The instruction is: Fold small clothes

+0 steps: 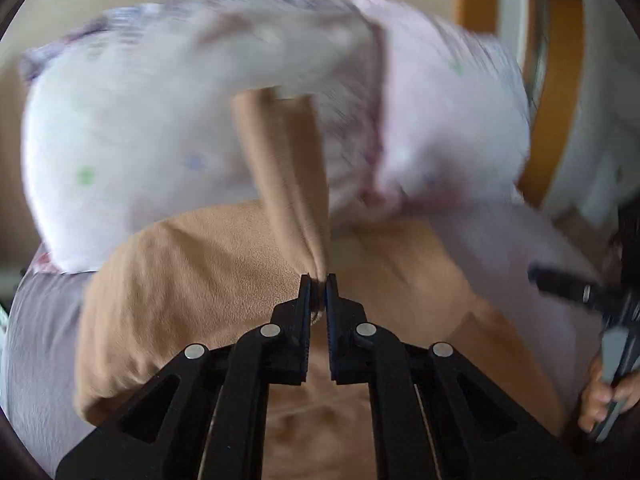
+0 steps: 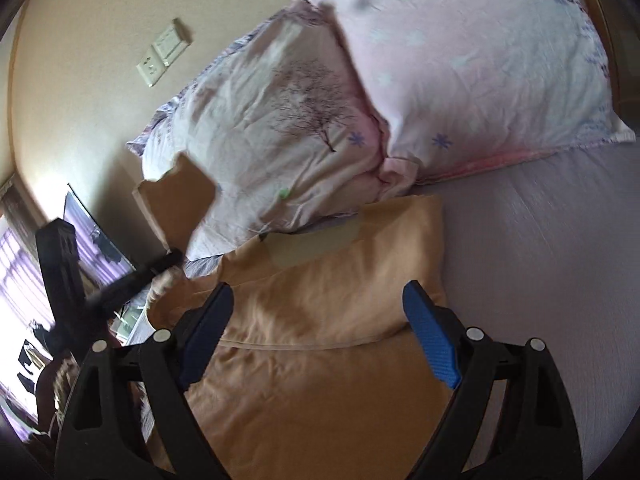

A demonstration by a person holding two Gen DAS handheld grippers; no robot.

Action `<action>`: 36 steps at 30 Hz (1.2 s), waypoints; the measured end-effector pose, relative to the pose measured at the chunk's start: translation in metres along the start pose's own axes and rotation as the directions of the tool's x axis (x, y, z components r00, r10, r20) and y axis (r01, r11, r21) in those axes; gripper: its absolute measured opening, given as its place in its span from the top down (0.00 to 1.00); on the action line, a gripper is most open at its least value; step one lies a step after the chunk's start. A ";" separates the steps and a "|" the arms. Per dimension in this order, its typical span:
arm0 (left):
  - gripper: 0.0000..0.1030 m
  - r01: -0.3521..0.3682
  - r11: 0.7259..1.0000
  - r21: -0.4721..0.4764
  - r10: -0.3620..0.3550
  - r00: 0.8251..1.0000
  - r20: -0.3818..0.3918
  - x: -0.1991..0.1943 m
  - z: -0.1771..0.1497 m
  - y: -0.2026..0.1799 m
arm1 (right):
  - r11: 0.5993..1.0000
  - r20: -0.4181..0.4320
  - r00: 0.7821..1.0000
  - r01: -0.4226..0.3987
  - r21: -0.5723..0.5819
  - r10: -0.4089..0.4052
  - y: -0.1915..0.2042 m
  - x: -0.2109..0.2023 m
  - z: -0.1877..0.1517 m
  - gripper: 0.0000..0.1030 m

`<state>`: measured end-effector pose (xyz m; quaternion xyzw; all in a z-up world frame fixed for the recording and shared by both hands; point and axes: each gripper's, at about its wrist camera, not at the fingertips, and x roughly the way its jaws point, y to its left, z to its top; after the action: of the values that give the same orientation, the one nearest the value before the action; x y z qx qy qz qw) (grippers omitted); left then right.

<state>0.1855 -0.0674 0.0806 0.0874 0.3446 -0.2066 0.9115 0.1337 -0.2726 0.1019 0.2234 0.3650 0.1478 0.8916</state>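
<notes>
A tan garment lies on the grey bedsheet; it also shows in the right wrist view. My left gripper is shut on a part of the tan garment, which stands up as a raised flap. In the right wrist view the left gripper holds that lifted flap at the left. My right gripper is open and empty, just above the garment's upper part. It also shows at the right edge of the left wrist view, held by a hand.
Two white-and-pink printed pillows lie beyond the garment against a beige wall with a switch plate. An orange wooden frame stands at the right. Bare grey bedsheet extends to the right.
</notes>
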 end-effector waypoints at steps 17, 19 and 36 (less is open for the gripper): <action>0.23 -0.262 0.961 -0.091 0.260 0.965 -0.034 -0.012 -0.037 0.101 | 0.984 -0.229 0.959 0.176 0.016 -0.168 -0.035 0.091 0.025 0.67; 0.23 -0.263 0.960 -0.100 0.250 0.960 -0.124 0.007 -0.048 0.116 | 0.976 -0.280 0.936 0.218 -0.020 -0.215 -0.034 0.106 0.020 0.75; 0.21 -0.226 0.954 -0.195 0.184 0.959 -0.215 0.013 -0.088 0.124 | 0.947 -0.090 0.943 0.319 -0.035 -0.321 -0.025 0.073 0.021 0.63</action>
<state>0.1965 0.0666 0.0086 0.0423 0.4416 -0.0620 0.8941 0.2014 -0.2688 0.0599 0.1449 0.4366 0.0153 0.8878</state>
